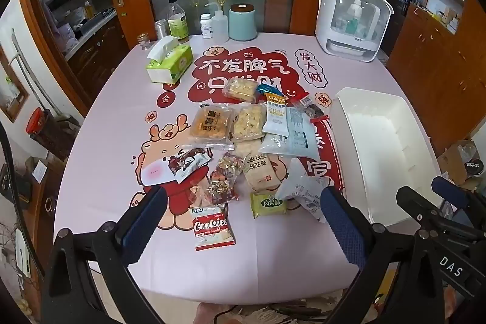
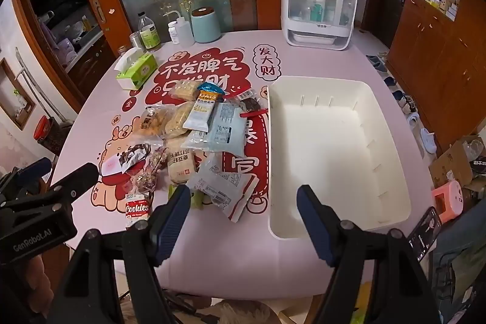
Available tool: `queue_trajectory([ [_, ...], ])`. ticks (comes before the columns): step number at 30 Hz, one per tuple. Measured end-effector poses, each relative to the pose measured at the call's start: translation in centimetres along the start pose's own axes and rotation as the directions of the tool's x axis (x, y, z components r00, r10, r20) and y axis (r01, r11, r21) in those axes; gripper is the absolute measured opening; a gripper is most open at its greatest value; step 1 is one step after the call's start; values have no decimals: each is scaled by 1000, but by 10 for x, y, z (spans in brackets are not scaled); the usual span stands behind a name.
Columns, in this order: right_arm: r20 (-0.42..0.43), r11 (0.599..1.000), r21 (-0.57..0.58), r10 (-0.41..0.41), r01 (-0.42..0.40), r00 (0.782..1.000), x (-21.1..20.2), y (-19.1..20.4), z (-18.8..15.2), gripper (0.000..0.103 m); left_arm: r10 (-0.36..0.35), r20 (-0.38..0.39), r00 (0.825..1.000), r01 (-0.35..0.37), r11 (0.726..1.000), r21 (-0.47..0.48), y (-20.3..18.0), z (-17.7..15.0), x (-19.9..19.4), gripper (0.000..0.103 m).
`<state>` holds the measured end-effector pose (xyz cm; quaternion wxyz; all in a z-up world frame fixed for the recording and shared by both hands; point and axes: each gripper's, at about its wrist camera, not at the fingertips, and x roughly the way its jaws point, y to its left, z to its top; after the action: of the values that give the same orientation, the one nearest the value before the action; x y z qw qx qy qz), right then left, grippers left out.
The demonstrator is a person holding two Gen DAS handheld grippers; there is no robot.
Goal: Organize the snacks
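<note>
progress: none binned | white bin [image 2: 331, 141] at 3 o'clock lay empty | snack pile [image 1: 243, 141] at 12 waited | my left gripper [image 1: 243, 220] and right gripper [image 2: 246, 220] gaped wide, holding nothing

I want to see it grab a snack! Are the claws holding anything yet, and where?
Nothing yet. The left gripper and right gripper are both open, hovering above the table, touching none of the snacks.

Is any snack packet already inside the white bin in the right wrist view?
No. The white bin shows only its bare floor and walls, while the snack packets all lie on the table to its left.
</note>
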<state>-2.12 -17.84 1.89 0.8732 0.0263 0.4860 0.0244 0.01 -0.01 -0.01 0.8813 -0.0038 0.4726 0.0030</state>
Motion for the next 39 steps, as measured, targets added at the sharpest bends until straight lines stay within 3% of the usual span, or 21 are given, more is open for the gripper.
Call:
queue_trajectory([
  [14,-10,1000,-3,-4,4,1000,4,3,3,73,9,-8,1000,-9,1000,11,0,-6,6,100],
  [39,-22,1000,-9,-3,3,1000,9,1,3,73,-36,21,999,36,999,14,-5,1,-4,100],
])
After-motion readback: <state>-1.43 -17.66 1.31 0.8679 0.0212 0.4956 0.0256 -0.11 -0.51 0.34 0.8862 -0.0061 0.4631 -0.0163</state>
